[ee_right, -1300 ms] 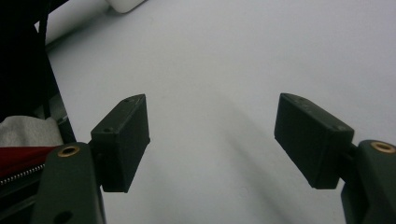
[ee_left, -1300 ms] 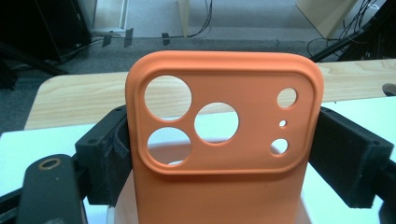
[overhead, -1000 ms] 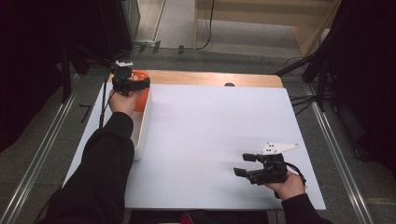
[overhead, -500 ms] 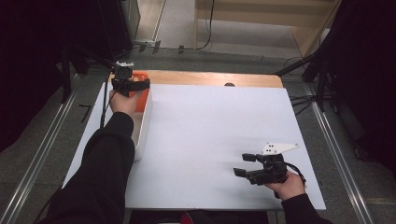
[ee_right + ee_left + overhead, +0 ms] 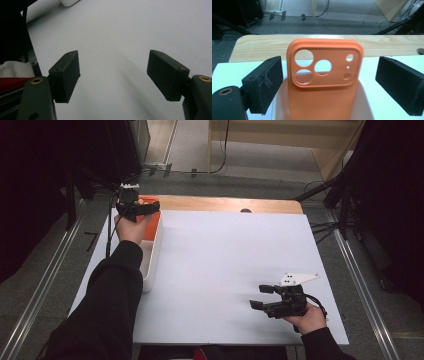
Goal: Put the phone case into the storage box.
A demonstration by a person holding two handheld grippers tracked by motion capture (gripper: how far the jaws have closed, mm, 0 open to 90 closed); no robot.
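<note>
I count one orange phone case (image 5: 324, 75) standing in one white bin (image 5: 152, 252) at the tabletop's (image 5: 225, 260) left edge. Two hand-held grippers: the left hand-held gripper (image 5: 137, 210) over that bin, the right hand-held gripper (image 5: 265, 296) near the front right corner. One tabletop, one white sheet (image 5: 220, 285) covering it.

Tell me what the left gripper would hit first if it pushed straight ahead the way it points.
Probably the orange phone case: it stands between the open jaws of the left gripper, which have just been opening, untouched by either.
</note>
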